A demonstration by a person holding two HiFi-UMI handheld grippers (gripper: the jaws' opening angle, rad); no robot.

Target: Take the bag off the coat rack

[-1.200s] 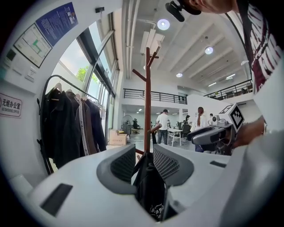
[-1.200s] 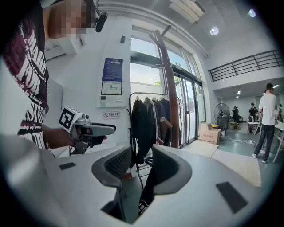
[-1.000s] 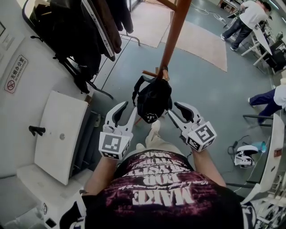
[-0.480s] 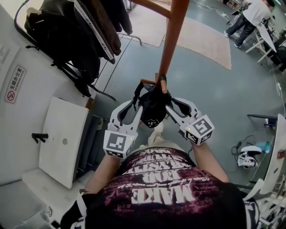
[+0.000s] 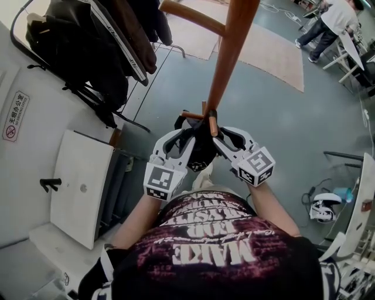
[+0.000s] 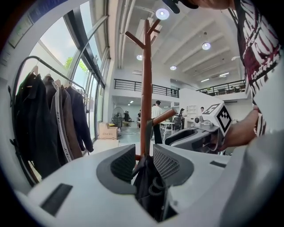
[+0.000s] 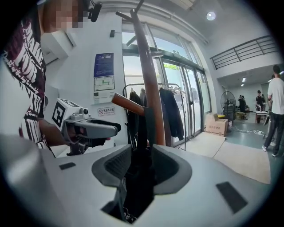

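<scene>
A small black bag (image 5: 202, 153) hangs by its strap from a low peg (image 5: 193, 115) of the brown wooden coat rack (image 5: 225, 64). My left gripper (image 5: 179, 136) reaches it from the left and my right gripper (image 5: 225, 136) from the right, fingertips beside the peg. In the left gripper view the bag's strap and fabric (image 6: 148, 186) lie between the open jaws of the left gripper (image 6: 144, 162). The right gripper view shows the bag (image 7: 137, 177) filling the gap of the right gripper (image 7: 141, 162), the pole (image 7: 148, 88) just behind. I see no pads pressing.
A metal clothes rail with dark coats (image 5: 99, 41) stands at the left. A white cabinet (image 5: 82, 181) is by the wall below it. A rug (image 5: 263, 47) lies beyond the pole. A person (image 5: 334, 17) stands far right by desks. A white device (image 5: 321, 206) lies on the floor.
Both grippers have moved forward and closer together, from beside the bag's lower part to either side of its top by the peg. Their jaw width looks unchanged.
</scene>
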